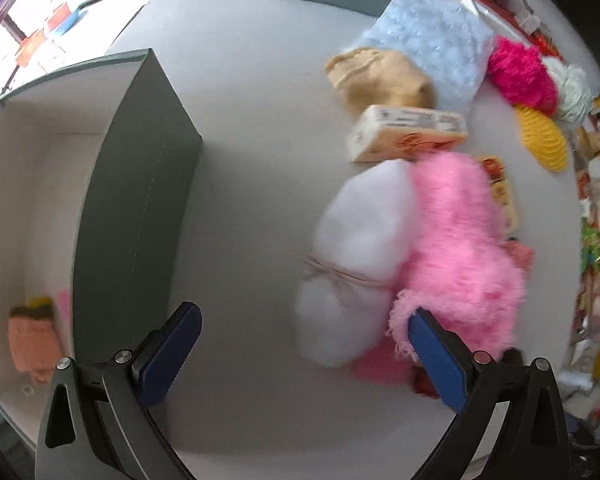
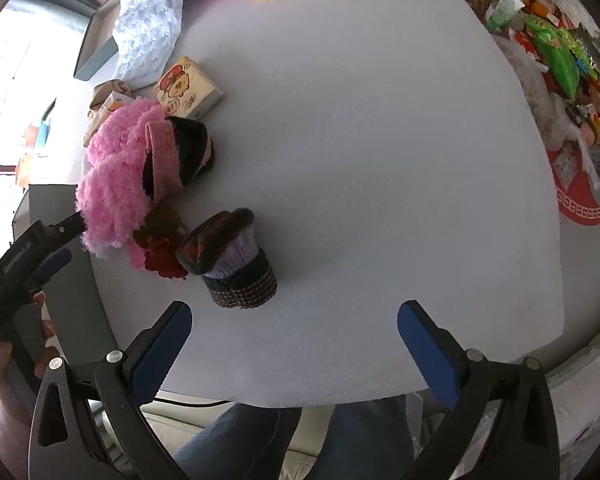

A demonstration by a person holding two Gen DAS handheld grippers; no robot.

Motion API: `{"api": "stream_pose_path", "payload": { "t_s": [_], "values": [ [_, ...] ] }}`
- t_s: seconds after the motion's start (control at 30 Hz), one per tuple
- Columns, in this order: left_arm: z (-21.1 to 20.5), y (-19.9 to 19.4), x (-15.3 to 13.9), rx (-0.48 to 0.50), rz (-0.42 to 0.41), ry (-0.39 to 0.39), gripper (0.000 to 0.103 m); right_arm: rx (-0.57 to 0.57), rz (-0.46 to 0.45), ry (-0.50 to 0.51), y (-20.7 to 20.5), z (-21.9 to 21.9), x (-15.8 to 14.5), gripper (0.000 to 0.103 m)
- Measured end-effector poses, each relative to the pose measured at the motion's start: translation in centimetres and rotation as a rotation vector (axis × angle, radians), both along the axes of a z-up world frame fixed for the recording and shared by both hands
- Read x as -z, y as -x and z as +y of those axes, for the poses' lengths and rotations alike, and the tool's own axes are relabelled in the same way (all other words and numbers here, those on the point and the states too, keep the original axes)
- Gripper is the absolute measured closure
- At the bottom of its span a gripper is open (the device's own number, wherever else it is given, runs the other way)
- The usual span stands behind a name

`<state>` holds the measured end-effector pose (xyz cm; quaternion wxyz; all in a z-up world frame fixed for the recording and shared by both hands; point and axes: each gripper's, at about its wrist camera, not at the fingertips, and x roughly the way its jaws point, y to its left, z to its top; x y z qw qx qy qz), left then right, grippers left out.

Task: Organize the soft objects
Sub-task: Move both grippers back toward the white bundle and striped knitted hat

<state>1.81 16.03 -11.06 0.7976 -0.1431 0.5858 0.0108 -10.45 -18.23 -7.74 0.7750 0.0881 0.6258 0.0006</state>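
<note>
In the left wrist view my left gripper [image 1: 302,344] is open over the table, and its right finger touches the edge of a fluffy pink bundle [image 1: 460,248]. A white stuffing bundle tied with string [image 1: 360,240] lies beside the pink one. The grey box [image 1: 140,184] on the left has a white inside and holds a peach knit piece [image 1: 32,340]. My right gripper [image 2: 292,332] is open and holds nothing, just short of a purple and brown knit hat [image 2: 232,256]. The right wrist view also shows the pink bundle [image 2: 116,184], a red flower piece [image 2: 160,260] and my left gripper [image 2: 70,238].
Further back lie a tissue pack [image 1: 408,132], beige cloth [image 1: 380,76], light blue cushion [image 1: 424,40], magenta yarn [image 1: 520,72] and yellow foam net [image 1: 544,140]. A shallow tray [image 2: 96,44] sits at the back. Snack packets [image 2: 560,60] crowd the right edge. A person's legs [image 2: 260,440] are below the table.
</note>
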Motion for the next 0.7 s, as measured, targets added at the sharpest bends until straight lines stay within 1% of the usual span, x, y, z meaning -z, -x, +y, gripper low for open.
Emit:
{"api": "stream_pose_path", "payload": {
  "t_s": [0.1, 0.13, 0.2, 0.27, 0.33, 0.4, 0.47, 0.53, 0.57, 0.67, 0.7],
  "values": [
    [-0.3, -0.8, 0.6, 0.056, -0.001, -0.068, 0.001, -0.017, 0.008, 0.004, 0.3, 0.3, 0.2, 0.0],
    [-0.3, -1.1, 0.8, 0.065, -0.002, -0.074, 0.001, -0.02, 0.007, 0.007, 0.4, 0.3, 0.1, 0.0],
    [0.0, -1.6, 1.1, 0.079, 0.007, -0.049, 0.001, -0.022, 0.008, 0.01, 0.6, 0.2, 0.1, 0.0],
    [-0.6, -2.8, 1.2, 0.082, 0.012, -0.028, 0.001, -0.016, 0.011, 0.013, 0.7, -0.1, 0.2, 0.0],
    [-1.3, -3.6, 1.3, 0.098, 0.014, -0.035, 0.001, -0.008, 0.011, 0.015, 0.8, -0.3, 0.3, 0.0],
    [-1.8, -4.2, 1.6, 0.116, 0.019, -0.064, 0.001, -0.005, 0.023, 0.02, 0.7, -0.2, 0.6, 0.0],
    [-2.3, -5.1, 2.3, 0.132, 0.042, -0.116, 0.001, -0.015, 0.031, 0.024, 0.5, 0.3, 0.8, 0.0],
    [-1.5, -5.3, 3.1, 0.125, 0.064, -0.136, 0.001, -0.039, 0.035, 0.032, 0.2, 1.0, 1.0, 0.0],
    [-1.0, -5.4, 3.6, 0.115, 0.081, -0.133, 0.001, -0.051, 0.036, 0.036, 0.1, 1.4, 1.0, 0.0],
    [1.1, -5.5, 5.5, 0.064, 0.148, -0.106, 0.0, -0.064, 0.038, 0.031, -0.3, 1.9, 1.1, 0.0],
    [1.5, -5.5, 5.9, 0.05, 0.157, -0.091, 0.0, -0.066, 0.04, 0.03, -0.4, 1.9, 1.1, 0.0]
  ]
}}
